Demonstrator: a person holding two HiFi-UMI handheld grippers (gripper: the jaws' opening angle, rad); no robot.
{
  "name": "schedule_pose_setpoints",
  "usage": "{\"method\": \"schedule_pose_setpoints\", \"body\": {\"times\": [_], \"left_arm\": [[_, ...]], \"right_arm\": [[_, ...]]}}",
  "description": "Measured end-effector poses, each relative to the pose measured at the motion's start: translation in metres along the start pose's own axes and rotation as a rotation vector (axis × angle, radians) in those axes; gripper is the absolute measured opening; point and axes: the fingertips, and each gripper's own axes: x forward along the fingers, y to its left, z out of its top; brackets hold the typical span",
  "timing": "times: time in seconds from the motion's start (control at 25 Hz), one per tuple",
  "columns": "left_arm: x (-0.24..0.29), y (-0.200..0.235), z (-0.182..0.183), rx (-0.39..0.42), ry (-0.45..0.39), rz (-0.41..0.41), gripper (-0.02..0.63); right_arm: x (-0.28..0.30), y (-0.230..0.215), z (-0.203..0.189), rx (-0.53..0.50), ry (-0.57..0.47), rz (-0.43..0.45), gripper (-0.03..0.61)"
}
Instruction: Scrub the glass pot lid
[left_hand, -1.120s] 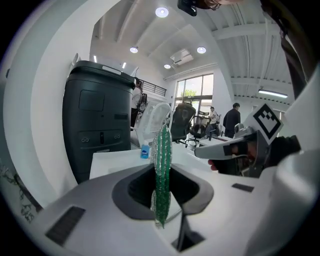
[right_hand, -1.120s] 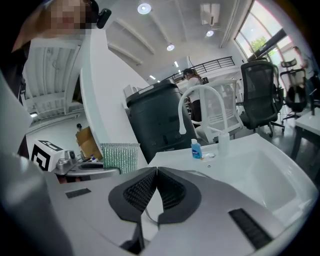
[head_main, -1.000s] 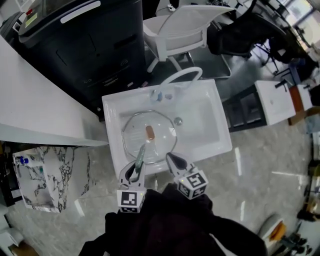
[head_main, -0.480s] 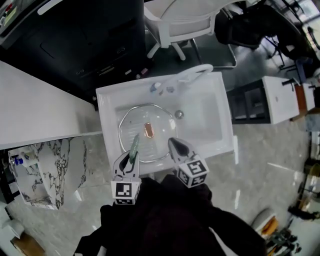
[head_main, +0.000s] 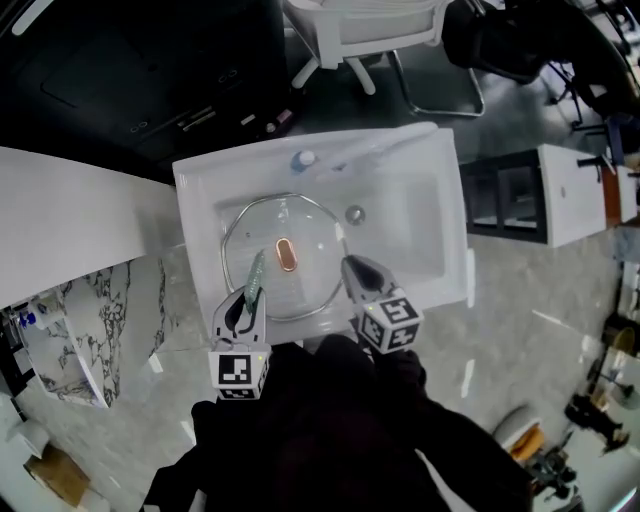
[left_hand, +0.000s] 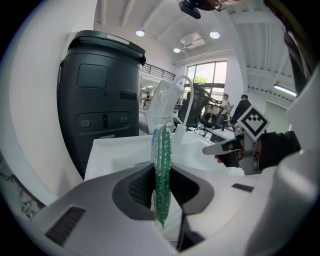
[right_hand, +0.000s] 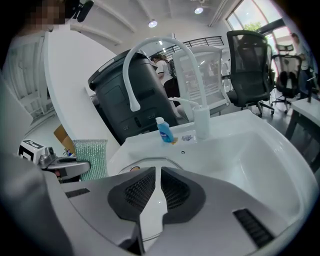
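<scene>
Left gripper (head_main: 247, 303): clenched. In the left gripper view both jaws are pressed against a green scouring pad (left_hand: 161, 170), which stands edge-on between them and sticks out past the tips. The pad's lower end is hidden inside the jaw throat.

Right gripper (head_main: 352, 268): jaws drawn together with only a thin slit between them, and nothing held in it. Its rear body is covered by the person's dark sleeve (head_main: 330, 440) in the head view.

Glass pot lid (head_main: 312, 232): lies flat in the white sink (head_main: 195, 205), directly ahead of and below both sets of jaw tips. Its handle (head_main: 287, 254) sits between the two grippers, nearer the left one. The pad's tip overlaps the lid's near left part; contact cannot be confirmed. In the right gripper view only the lid's far rim (right_hand: 148, 159) shows above the jaws.

Beyond the lid, at the far sink edge, stand a blue bottle (right_hand: 164, 130) and a curved white faucet (right_hand: 150, 47). The faucet is blurred in the head view.
</scene>
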Motion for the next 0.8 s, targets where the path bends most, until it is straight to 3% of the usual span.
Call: {"method": "schedule_pose_setpoints", "body": {"times": [0.16,0.48,0.8], "left_arm": [[0.006,-0.002,-0.003,-0.008,0.027,0.009,0.064],[0.019,-0.001,-0.005,-0.008,0.06,0.023,0.064],[0.024,0.003,-0.014,-0.025,0.091,0.05,0.064]], "right_arm": [[0.012,-0.016,-0.009,0.03,0.073,0.025,0.077],[0.033,-0.05,-0.045,0.128,0.238,0.068,0.077],[0.045,-0.067,-0.071,0.318,0.336,0.216,0.077]]}}
